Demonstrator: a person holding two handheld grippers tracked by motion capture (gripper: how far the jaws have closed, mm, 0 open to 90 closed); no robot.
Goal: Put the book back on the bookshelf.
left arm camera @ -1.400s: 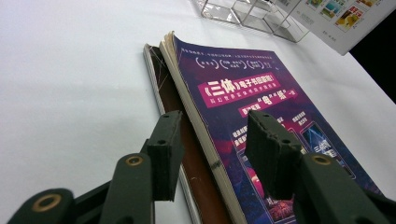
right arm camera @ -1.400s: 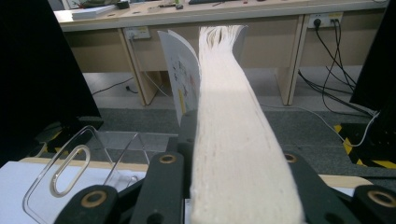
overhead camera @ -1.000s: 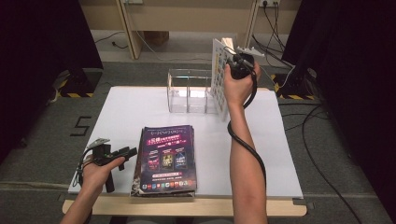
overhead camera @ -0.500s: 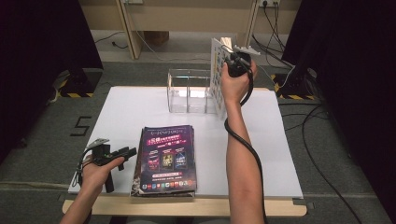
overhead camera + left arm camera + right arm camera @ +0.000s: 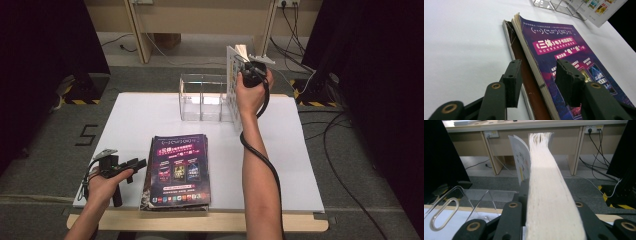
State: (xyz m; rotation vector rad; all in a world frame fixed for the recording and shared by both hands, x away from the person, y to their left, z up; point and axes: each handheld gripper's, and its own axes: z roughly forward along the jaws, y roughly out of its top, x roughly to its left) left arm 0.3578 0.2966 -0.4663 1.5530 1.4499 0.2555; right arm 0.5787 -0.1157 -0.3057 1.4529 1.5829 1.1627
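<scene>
Cream page edges of the book (image 5: 551, 195) sit clamped (upright) between the right gripper (image 5: 549, 202) jaws.

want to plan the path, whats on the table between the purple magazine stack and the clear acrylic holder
Nothing: in the high view, only bare white table lies between the magazine stack and the clear holder.
</scene>
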